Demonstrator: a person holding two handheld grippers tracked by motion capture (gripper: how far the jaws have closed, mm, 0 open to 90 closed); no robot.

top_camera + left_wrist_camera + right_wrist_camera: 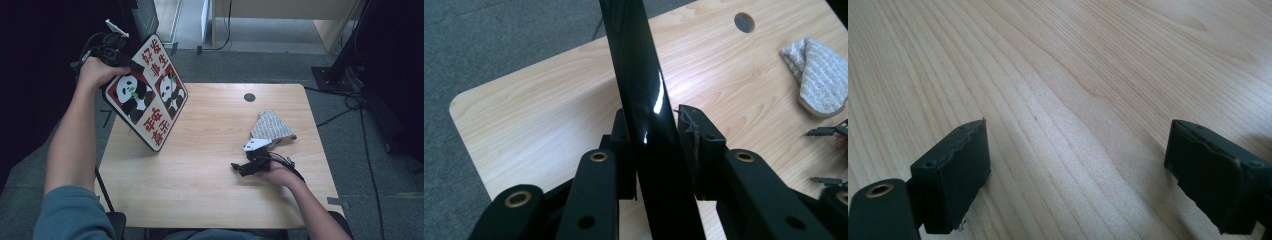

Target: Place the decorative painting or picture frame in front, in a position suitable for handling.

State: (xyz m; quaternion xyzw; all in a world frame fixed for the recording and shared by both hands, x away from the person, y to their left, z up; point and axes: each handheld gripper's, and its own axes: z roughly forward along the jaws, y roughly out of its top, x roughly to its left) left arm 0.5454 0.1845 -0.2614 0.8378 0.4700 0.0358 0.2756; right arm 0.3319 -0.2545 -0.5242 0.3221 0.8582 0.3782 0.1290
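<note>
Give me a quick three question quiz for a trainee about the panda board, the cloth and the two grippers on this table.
1. True or false: the panda board lies flat on the table.
2. Which gripper has nothing between its jaws?
A. left gripper
B. right gripper
3. Fill in: the grey cloth lies just beyond the ___ hand.

Key
1. False: it stands tilted, its lower corner on the table, its upper edge clamped in the left gripper.
2. B: its jaws stand open over bare wood.
3. right
</note>
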